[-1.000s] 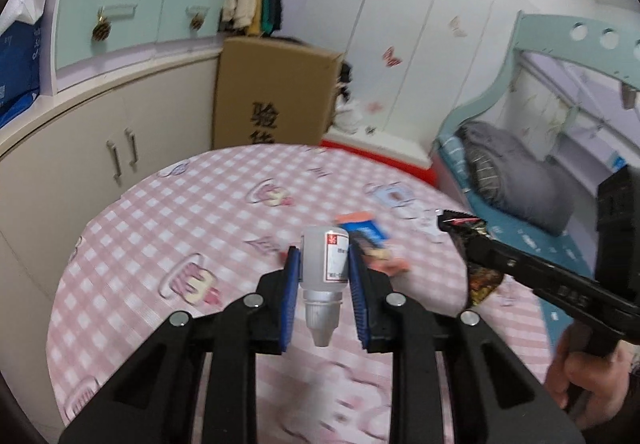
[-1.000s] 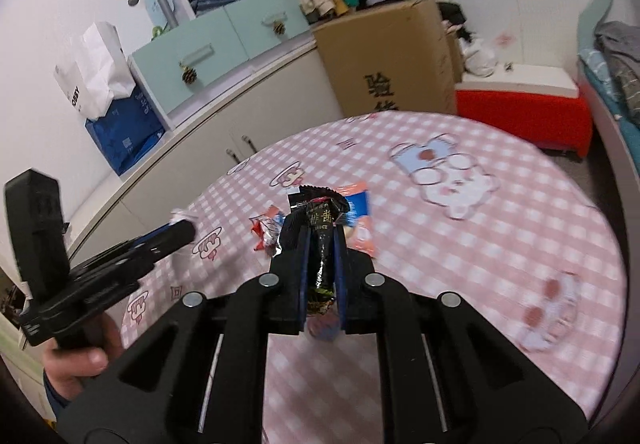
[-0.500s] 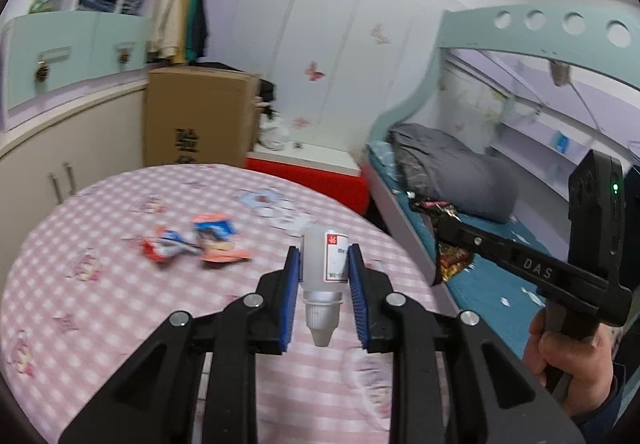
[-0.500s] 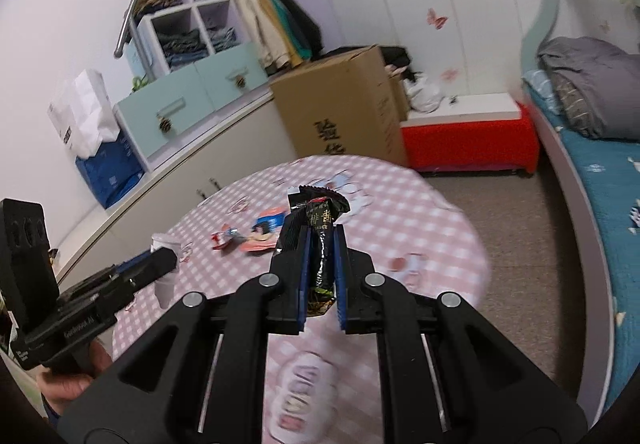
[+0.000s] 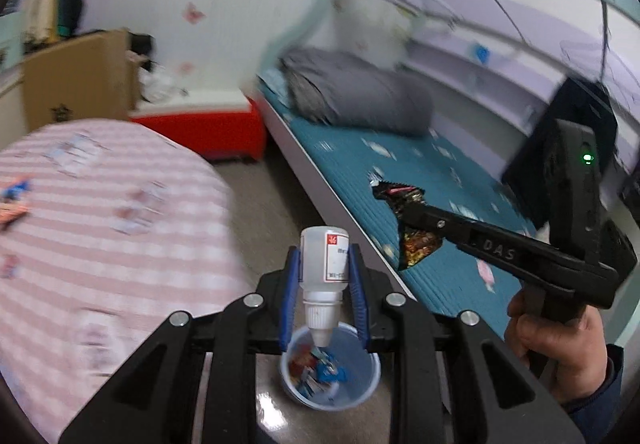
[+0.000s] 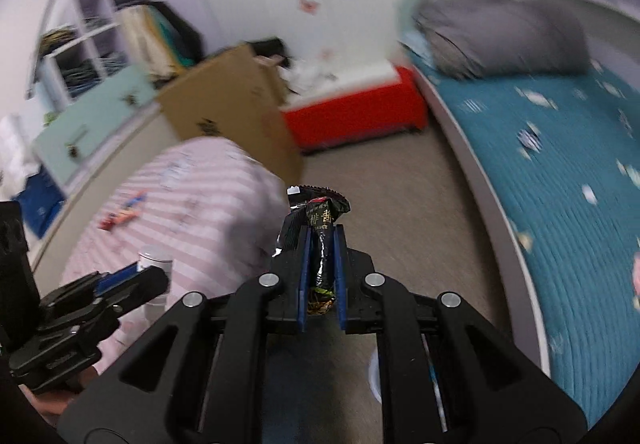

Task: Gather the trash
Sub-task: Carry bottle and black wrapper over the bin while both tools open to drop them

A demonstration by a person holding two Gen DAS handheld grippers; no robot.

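My left gripper (image 5: 323, 264) is shut on a small white dropper bottle (image 5: 324, 264) with a red-marked label, nozzle pointing down. Directly below it on the floor stands a blue trash bin (image 5: 332, 372) holding several wrappers. My right gripper (image 6: 322, 248) is shut on a dark crumpled snack wrapper (image 6: 320, 220). In the left wrist view the right gripper (image 5: 396, 212) and its wrapper (image 5: 416, 240) hover to the right, over the bed edge. In the right wrist view the left gripper (image 6: 156, 276) and the bottle (image 6: 154, 264) show at lower left.
A round table with a pink checked cloth (image 5: 100, 212) is at left, with a few wrappers (image 6: 120, 216) lying on it. A bed with a teal sheet (image 6: 560, 172) is at right. A cardboard box (image 6: 232, 104) and a red bench (image 6: 352, 112) stand behind.
Both grippers have swung right, away from over the table toward the floor beside the bed. The blue bin has come into view under the left gripper. Both still hold their items.
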